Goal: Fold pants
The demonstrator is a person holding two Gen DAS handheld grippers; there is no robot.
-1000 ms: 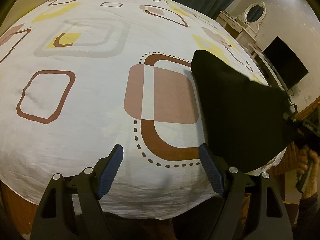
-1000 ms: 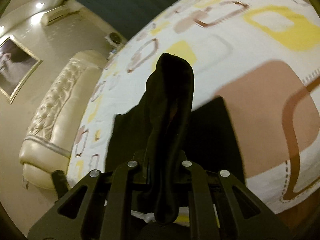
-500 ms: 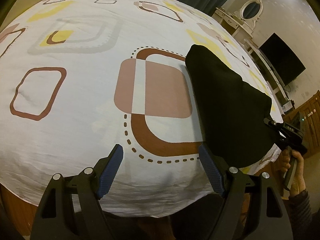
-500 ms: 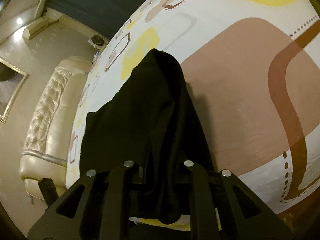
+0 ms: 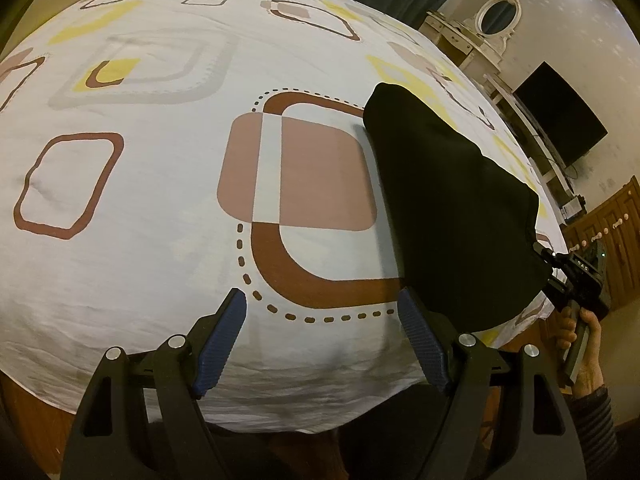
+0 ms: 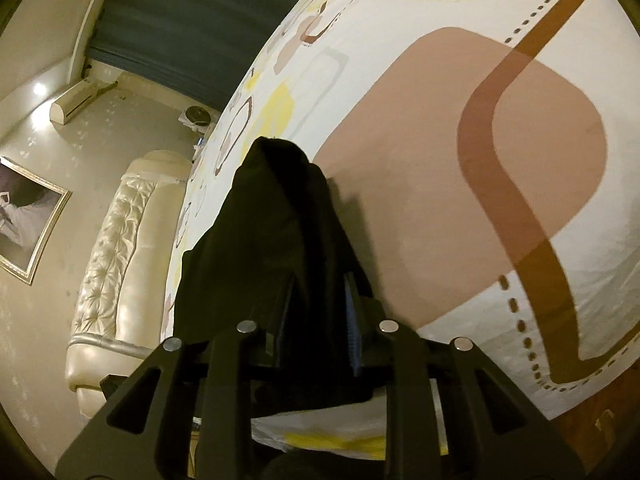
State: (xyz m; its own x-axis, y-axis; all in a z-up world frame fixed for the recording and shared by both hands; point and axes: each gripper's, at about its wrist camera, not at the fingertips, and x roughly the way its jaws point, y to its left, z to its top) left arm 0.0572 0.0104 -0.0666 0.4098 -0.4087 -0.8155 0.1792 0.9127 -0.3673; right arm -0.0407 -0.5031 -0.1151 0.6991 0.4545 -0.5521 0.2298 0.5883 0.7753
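Observation:
Black pants (image 5: 448,208) lie folded on the patterned bed sheet (image 5: 160,184), at the right near the front edge. My left gripper (image 5: 322,338) is open and empty, low over the front edge, with the pants just beyond its right finger. In the right wrist view my right gripper (image 6: 316,320) is shut on the near end of the pants (image 6: 276,216), and the cloth drapes over its fingers and hides most of them. In the left wrist view the right gripper (image 5: 576,276) sits at the pants' right end, held by a hand.
The sheet covers a large bed with printed brown, yellow and grey squares. A cream tufted sofa (image 6: 116,256) stands beside the bed. A dresser with an oval mirror (image 5: 492,20) and a dark TV (image 5: 560,116) stand along the right wall.
The right gripper has lowered the held end of the pants towards the bed, so the cloth lies flatter. The left gripper has stayed open and nearly still.

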